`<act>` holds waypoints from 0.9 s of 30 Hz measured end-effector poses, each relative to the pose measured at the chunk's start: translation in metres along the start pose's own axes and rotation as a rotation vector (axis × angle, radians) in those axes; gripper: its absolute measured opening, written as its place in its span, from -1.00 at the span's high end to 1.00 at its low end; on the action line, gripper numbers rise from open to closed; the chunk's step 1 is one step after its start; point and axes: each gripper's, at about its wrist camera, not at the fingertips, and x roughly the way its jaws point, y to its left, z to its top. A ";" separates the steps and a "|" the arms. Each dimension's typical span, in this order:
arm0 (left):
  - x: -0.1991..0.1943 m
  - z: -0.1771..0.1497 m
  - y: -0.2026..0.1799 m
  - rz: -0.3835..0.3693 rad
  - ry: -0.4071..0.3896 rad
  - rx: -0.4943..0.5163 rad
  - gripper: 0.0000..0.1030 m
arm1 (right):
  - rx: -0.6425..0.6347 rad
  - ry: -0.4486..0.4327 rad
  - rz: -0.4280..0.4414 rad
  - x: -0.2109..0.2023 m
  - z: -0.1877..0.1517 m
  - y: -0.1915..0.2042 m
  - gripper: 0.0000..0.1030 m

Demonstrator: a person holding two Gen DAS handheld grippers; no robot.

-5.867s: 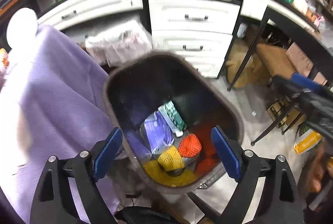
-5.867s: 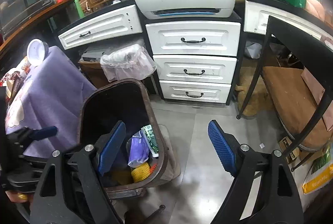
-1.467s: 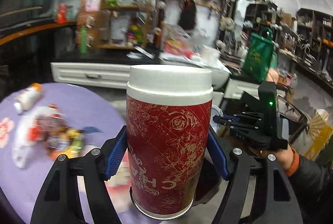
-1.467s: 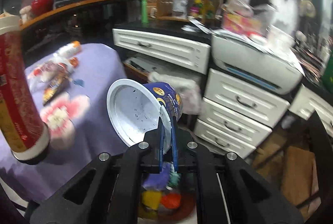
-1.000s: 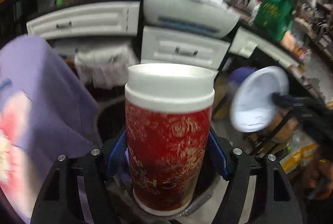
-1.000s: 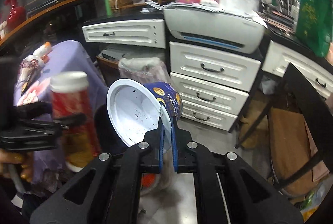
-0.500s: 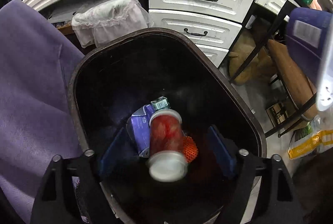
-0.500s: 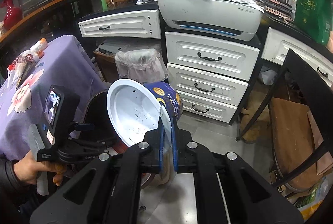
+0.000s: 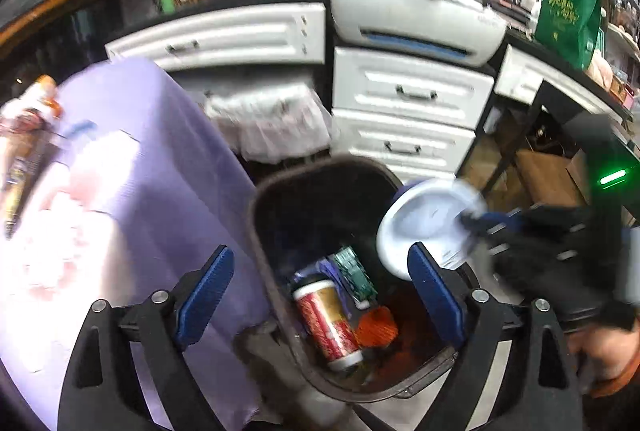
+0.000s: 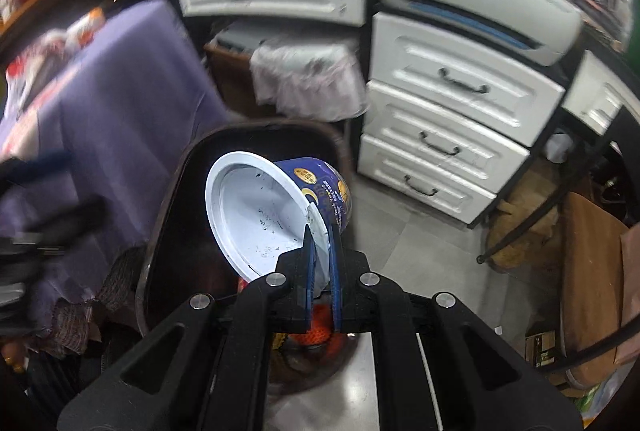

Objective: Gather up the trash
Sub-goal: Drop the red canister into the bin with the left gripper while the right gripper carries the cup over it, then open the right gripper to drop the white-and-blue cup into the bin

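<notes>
A dark trash bin (image 9: pixel 256 215) stands on the floor beside the purple-clothed table. Inside lie a red canister with a white lid (image 9: pixel 328 323), a green packet (image 9: pixel 354 277), a purple wrapper and an orange net. My left gripper (image 9: pixel 316 291) is open and empty above the bin's near rim. My right gripper (image 10: pixel 322 243) is shut on the rim of an empty blue noodle cup (image 10: pixel 260 215) and holds it tilted over the bin (image 10: pixel 172 191). The cup also shows in the left wrist view (image 9: pixel 424 227) at the bin's right rim.
The purple tablecloth (image 9: pixel 132 167) hangs left of the bin, with wrappers (image 9: pixel 24 135) on the table's far left. White drawers (image 9: pixel 408 119) and a printer (image 9: pixel 416 19) stand behind. A lined small bin (image 9: pixel 272 123) and black table legs (image 10: pixel 520 215) are nearby.
The red canister, dropping half a second ago, now lies in the bin. My left gripper has pulled back and tilted up. My right gripper has brought the noodle cup over the bin.
</notes>
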 end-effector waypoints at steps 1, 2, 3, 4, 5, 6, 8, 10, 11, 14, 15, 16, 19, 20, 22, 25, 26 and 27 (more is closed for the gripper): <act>-0.004 0.001 -0.001 0.008 -0.015 -0.003 -0.71 | -0.007 0.009 0.001 0.005 0.000 0.004 0.86; -0.013 0.003 0.000 0.005 -0.036 -0.009 -0.72 | -0.018 0.024 0.001 0.013 0.000 0.009 0.86; -0.020 0.004 0.002 -0.002 -0.053 -0.012 -0.74 | -0.025 0.037 -0.002 0.021 0.000 0.014 0.86; -0.025 0.006 0.003 -0.002 -0.066 -0.014 -0.74 | -0.026 0.044 -0.002 0.025 0.000 0.015 0.86; -0.028 0.006 0.004 0.003 -0.073 -0.015 -0.75 | -0.024 0.054 -0.001 0.031 0.000 0.017 0.86; -0.033 0.007 0.006 0.009 -0.083 -0.017 -0.77 | -0.017 0.065 0.002 0.037 -0.001 0.019 0.86; -0.039 0.008 0.008 0.006 -0.098 -0.025 -0.79 | -0.007 0.080 0.004 0.046 -0.002 0.019 0.86; -0.047 0.006 0.012 0.003 -0.109 -0.037 -0.80 | -0.005 0.094 -0.011 0.053 -0.004 0.023 0.85; -0.049 0.004 0.013 0.001 -0.112 -0.043 -0.81 | -0.002 0.105 -0.012 0.057 -0.004 0.025 0.85; -0.056 -0.002 0.019 0.004 -0.115 -0.061 -0.82 | -0.006 0.124 -0.023 0.065 -0.005 0.029 0.76; -0.057 -0.003 0.022 0.005 -0.114 -0.065 -0.82 | -0.005 0.129 -0.024 0.067 -0.005 0.031 0.56; -0.058 -0.005 0.025 0.007 -0.110 -0.072 -0.82 | -0.002 0.131 -0.024 0.069 -0.006 0.032 0.40; -0.063 -0.008 0.034 0.015 -0.107 -0.086 -0.82 | 0.010 0.112 -0.037 0.066 -0.008 0.036 -0.21; -0.066 -0.009 0.038 0.019 -0.109 -0.089 -0.82 | 0.011 0.111 -0.038 0.064 -0.009 0.038 -0.21; -0.072 -0.012 0.044 0.033 -0.116 -0.090 -0.82 | 0.016 0.106 -0.033 0.058 -0.008 0.041 -0.21; -0.082 -0.014 0.054 0.046 -0.131 -0.094 -0.82 | 0.023 0.083 -0.023 0.044 -0.004 0.044 -0.21; -0.087 -0.014 0.058 0.053 -0.137 -0.095 -0.83 | 0.022 0.075 -0.021 0.040 -0.002 0.045 -0.21; -0.091 -0.015 0.063 0.061 -0.144 -0.095 -0.84 | 0.018 0.064 -0.019 0.033 0.001 0.047 -0.21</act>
